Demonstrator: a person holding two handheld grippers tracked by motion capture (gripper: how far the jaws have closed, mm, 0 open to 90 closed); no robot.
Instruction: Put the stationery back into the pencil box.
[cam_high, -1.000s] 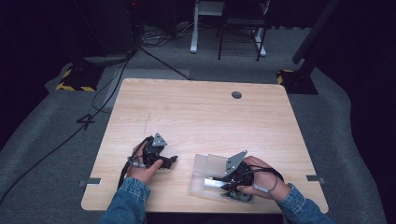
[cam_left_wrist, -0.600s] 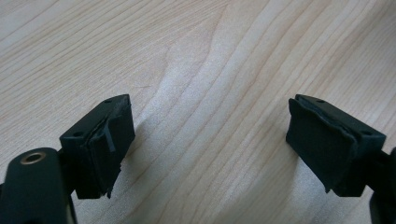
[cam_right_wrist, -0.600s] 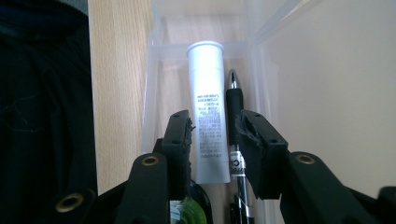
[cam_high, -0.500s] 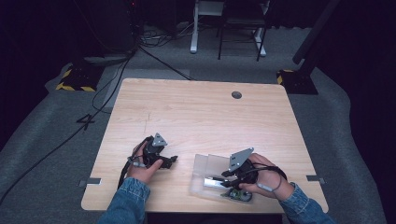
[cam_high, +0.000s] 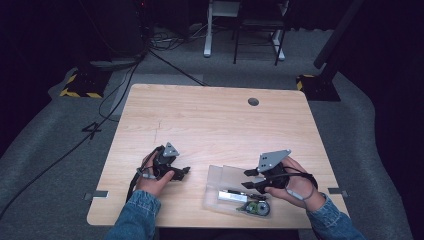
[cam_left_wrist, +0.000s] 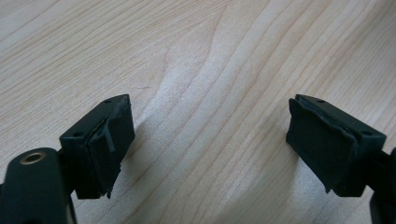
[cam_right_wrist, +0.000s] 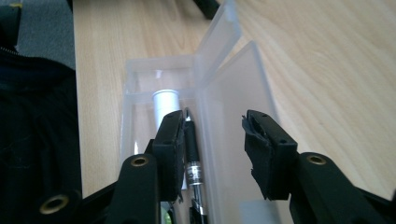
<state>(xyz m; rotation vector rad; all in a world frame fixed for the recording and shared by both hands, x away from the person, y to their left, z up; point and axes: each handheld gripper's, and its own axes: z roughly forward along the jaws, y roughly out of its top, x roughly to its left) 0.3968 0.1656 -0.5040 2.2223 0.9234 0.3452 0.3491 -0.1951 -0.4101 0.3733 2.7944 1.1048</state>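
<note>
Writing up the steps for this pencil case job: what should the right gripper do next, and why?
Probably lift the right gripper clear, then push the raised lid shut. Its jaws have just been opening, with nothing pressed between them; the black pen lies in the clear case beside the white tube. The left gripper rests open over bare table.

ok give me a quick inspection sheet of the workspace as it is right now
surface: wooden table, bare apart from the case, round hole at the far edge
job's things: clear plastic pencil case lid open; black pen, white tube inside
clutter: nothing seen
grippers: left tongs open over bare wood; right tongs open above the case, have just been opening, holding nothing
cables: black cable on the floor
surroundings: grey carpet, dark room
</note>
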